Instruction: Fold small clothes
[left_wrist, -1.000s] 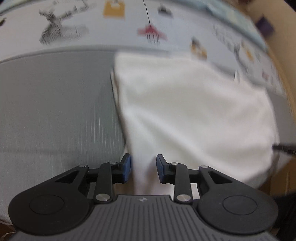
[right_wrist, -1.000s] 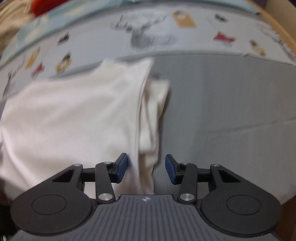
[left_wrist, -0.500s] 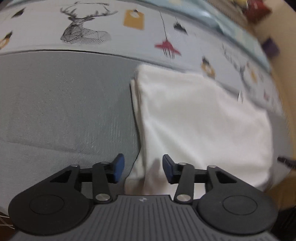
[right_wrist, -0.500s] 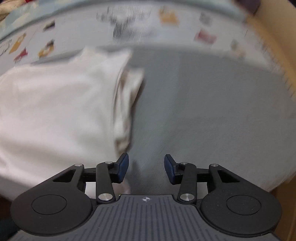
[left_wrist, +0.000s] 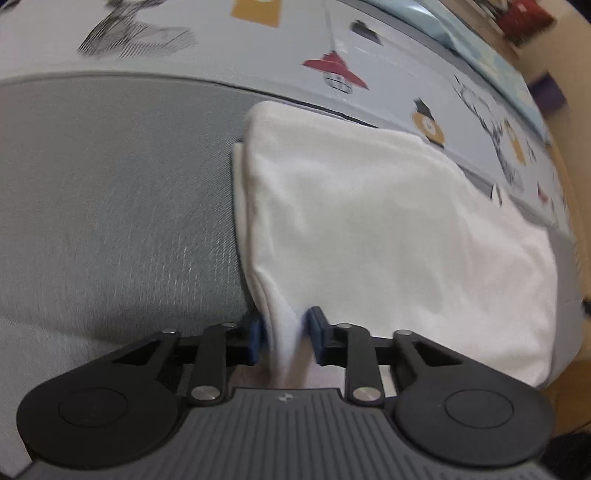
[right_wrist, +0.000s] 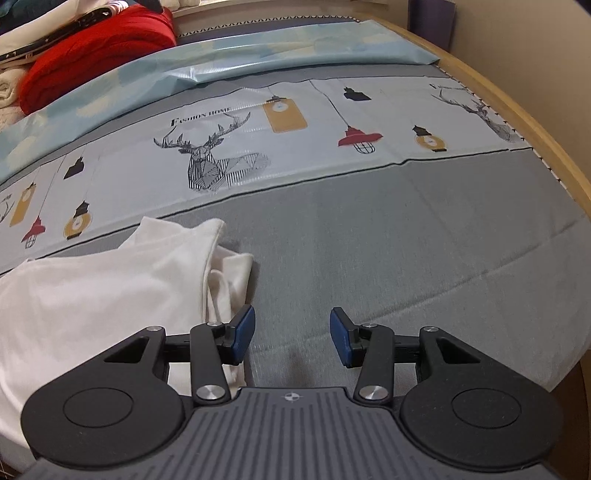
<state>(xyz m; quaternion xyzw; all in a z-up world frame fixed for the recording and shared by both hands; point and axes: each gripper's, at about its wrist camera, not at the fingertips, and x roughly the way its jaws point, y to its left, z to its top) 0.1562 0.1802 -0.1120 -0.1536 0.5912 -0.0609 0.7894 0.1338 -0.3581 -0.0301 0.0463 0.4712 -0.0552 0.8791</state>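
Note:
A white garment (left_wrist: 388, 236) lies folded on the grey bed cover, spreading to the right in the left wrist view. My left gripper (left_wrist: 284, 338) has its blue pads around the garment's near left corner, which bunches up between them. In the right wrist view the same garment (right_wrist: 110, 280) lies at the left, with a rumpled sleeve at its right edge. My right gripper (right_wrist: 291, 334) is open and empty over bare grey cover just right of the garment, its left pad (right_wrist: 243, 332) beside the cloth edge.
The bed cover (right_wrist: 406, 240) has a pale printed band with deer and lamps behind the garment. A red cloth (right_wrist: 96, 55) and other piled clothes lie at the far left. A wooden bed edge (right_wrist: 546, 147) curves along the right.
My left gripper has narrowed from open to closed on the garment's near left corner. My right gripper has drawn back and to the right, off the garment, and stays open.

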